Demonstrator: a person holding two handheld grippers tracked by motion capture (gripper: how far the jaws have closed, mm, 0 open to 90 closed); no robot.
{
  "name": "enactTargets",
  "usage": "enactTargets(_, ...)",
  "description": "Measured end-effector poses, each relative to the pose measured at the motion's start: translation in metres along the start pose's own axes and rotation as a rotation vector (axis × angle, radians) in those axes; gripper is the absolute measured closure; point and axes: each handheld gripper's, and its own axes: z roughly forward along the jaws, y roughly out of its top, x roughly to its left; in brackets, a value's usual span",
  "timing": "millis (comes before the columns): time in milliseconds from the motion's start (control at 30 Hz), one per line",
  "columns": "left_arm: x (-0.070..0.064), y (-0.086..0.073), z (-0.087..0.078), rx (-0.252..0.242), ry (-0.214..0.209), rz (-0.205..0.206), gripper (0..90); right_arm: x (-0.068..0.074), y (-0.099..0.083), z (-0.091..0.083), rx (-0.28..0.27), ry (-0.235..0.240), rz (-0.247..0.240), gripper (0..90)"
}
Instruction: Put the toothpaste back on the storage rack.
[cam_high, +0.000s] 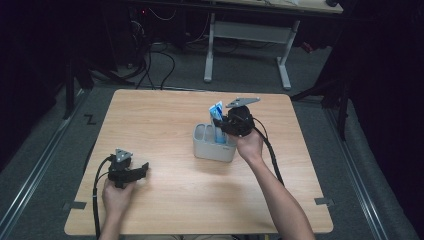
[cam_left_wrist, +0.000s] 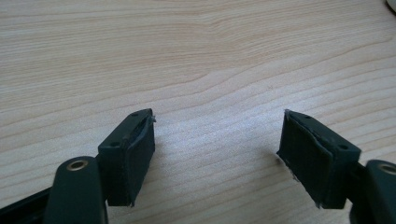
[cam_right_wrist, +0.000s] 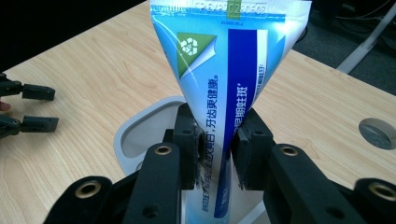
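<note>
Right hand-held gripper (cam_right_wrist: 215, 149) clamped on a blue-and-white toothpaste tube (cam_right_wrist: 229, 70), crimped end up, tube standing upright. High view: tube (cam_high: 218, 120) sits in the right compartment of a grey holder (cam_high: 207, 145) just right of bench (cam_high: 165, 115) centre, with the right hand-held gripper (cam_high: 223, 125) at the holder's 1 o'clock. Left hand-held gripper (cam_high: 142, 170) at the holder's 8 o'clock, well apart, low over bare wood, jaws spread wide and empty.

holder (cam_high: 215, 145) mid-table (cam_high: 165, 107) | tube (cam_high: 218, 117) in holder | left tool (cam_high: 142, 170) front-left
</note>
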Motion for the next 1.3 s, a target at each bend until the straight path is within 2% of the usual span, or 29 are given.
enactTargets(300, 0.0, 0.0, 0.0, 0.0, -0.001, -0.002, 27.1, 0.003, -0.002, 0.007, 0.027, 0.01, -0.015, 72.6)
enactTargets(567, 0.0, 0.0, 0.0, -0.001, 0.002, 0.0, 27.1, 0.001, -0.01, 0.014, 0.046, 0.021, -0.001, 72.2)
enactTargets(933, 0.0, 0.0, 0.0, 0.0, 0.001, 0.0, 27.2, 0.001, -0.012, 0.015, 0.026, 0.04, 0.012, 70.6)
enactTargets(1100, 0.0, 0.0, 0.0, 0.0, 0.001, 0.0, 27.2, 0.002, -0.012, 0.017, 0.03, 0.041, 0.019, 66.7)
enactTargets(1300, 0.0, 0.0, 0.0, -0.001, 0.0, 0.0, 27.1, 0.001, -0.012, 0.012, 0.021, 0.031, 0.022, 59.6)
